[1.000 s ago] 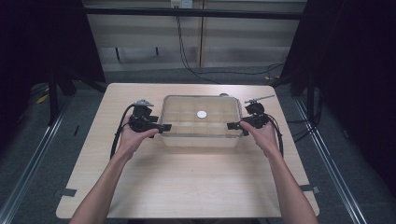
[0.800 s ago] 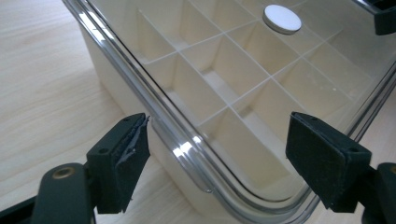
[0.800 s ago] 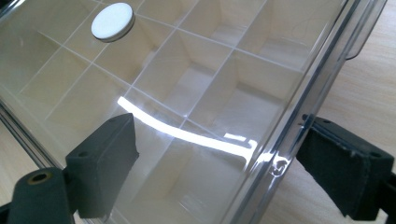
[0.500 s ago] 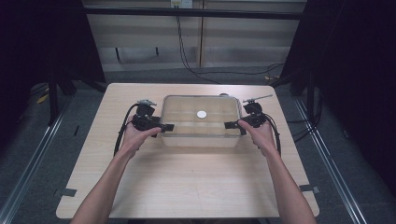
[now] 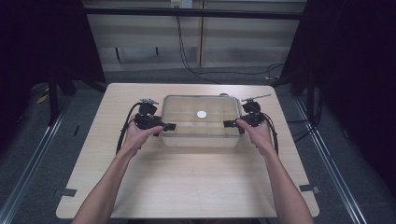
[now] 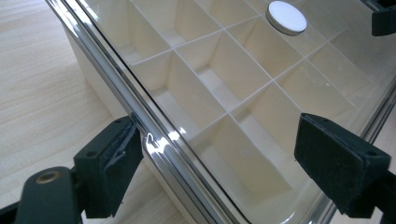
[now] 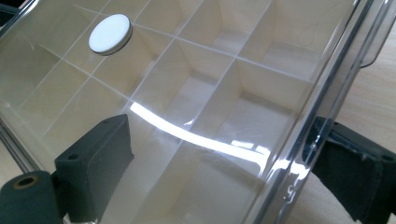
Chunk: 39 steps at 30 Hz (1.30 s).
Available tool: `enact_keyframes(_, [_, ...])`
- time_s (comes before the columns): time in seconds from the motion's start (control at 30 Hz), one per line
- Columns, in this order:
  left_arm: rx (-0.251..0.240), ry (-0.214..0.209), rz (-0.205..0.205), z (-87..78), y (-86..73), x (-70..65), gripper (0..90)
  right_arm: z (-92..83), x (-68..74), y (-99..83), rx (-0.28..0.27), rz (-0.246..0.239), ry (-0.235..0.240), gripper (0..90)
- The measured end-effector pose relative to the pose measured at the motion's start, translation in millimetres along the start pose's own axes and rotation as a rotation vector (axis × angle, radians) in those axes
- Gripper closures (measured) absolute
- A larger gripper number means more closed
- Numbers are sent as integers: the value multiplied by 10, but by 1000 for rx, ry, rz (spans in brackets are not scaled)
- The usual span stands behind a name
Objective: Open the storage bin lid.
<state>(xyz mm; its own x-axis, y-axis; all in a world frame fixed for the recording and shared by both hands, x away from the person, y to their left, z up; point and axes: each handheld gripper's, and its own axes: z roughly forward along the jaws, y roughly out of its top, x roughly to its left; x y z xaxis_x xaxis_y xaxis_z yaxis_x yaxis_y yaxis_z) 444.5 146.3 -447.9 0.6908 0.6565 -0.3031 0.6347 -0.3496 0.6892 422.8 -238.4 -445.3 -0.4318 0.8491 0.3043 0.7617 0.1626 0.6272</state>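
- A clear-lidded box (image 5: 201, 122) with pale inner dividers sits on the light wood counter (image 5: 187, 182), in the upper middle of the high view, toward the counter's far edge.
- A small white round disc (image 5: 201, 114) lies at the middle of the transparent lid; it also appears at the upper right of the left gripper view (image 6: 286, 17) and the upper left of the right gripper view (image 7: 110, 33).
- The left tongs (image 5: 164, 126) meet the box's left end in the high view, held in the person's left hand (image 5: 136, 136).
- In the left gripper view the jaws stand wide apart: one black pad sits at the lower left, touching or just beside the lid's shiny rim; the other hovers at the lower right over the lid.
- The right tongs (image 5: 232, 123) meet the box's right end, held by the right hand (image 5: 256, 135).
- In the right gripper view the jaws are likewise spread, one pad over the lid at the lower left, one outside the rim at the lower right; the rim runs between them.
- Cables (image 5: 122, 135) loop from each tool across the counter.
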Motion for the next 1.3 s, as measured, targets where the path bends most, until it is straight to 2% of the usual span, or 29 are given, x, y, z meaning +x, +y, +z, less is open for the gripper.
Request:
enact_keyframes(0.2, [-30, -7, -3, -24, -33, 27, 193, 6, 0, -7, -25, 19, -11, 101])
enact_keyframes(0.3, [-28, -10, -1, -32, -38, 37, 202, -5, -6, -7, -39, 22, -20, 126])
enact_keyframes(0.7, [-41, -10, -12, -27, -42, 42, 202, -22, 12, -5, -69, 23, -45, 134])
enact_keyframes(0.8, [-54, 3, -11, -32, -44, 37, 201, -51, 13, -2, -86, 28, -36, 141])
enact_keyframes(0.87, [-69, 26, 16, -54, -47, 14, 205, -70, 16, -4, -94, 26, -34, 155])
enact_keyframes(0.97, [-86, 43, 30, -95, -43, 3, 257, -90, 9, -11, -102, 27, -24, 168])
enact_keyframes(1.03, [-92, 33, 32, -107, -42, 5, 298, -107, 8, -18, -112, 34, -17, 176])
enact_keyframes(1.13, [-101, 30, 33, -106, -47, -3, 298, -117, 5, -24, -122, 34, -12, 189])
enact_keyframes(1.23, [-112, 28, 34, -115, -50, -3, 304, -152, -10, -42, -143, 33, -15, 260])
enact_keyframes(1.3, [-134, 23, 25, -142, -58, 12, 341, -188, -40, -61, -171, 51, 10, 308])
